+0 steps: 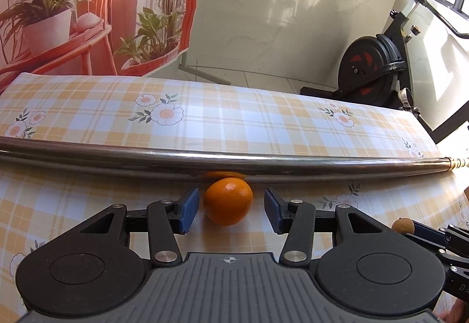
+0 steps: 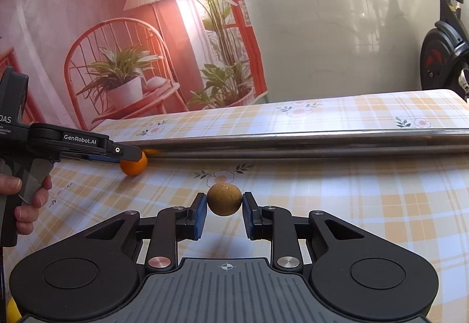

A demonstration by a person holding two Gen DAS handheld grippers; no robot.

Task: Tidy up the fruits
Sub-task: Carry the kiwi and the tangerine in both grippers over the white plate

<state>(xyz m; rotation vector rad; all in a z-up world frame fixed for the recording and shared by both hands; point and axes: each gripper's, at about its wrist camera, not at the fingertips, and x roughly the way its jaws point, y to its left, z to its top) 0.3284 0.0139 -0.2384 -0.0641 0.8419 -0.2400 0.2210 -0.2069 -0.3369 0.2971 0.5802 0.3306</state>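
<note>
**Orange between open left tongs, brown fruit pinched in the right**

The left tongs [image 1: 231,211] stand spread wide on either side of an orange [image 1: 228,201], with a gap showing between each blue pad and the peel. The orange rests on the checked, flower-printed surface [image 1: 88,117], its far side just against a long steel rail [image 1: 263,163] that runs crosswise directly ahead of the fingertips; the rail mirrors a streak of orange.

The right tongs [image 2: 224,210] are closed on a small round brown fruit [image 2: 224,199], both pads pressing its sides; whether it is lifted off the surface cannot be told. From this view the orange [image 2: 133,167] lies ahead and far to the left of the right tongs, partly covered by the left tool's finger, with a hand [image 2: 27,196] gripping that tool's handle at the left edge. The same rail [image 2: 307,144] crosses well ahead of the brown fruit.
</note>
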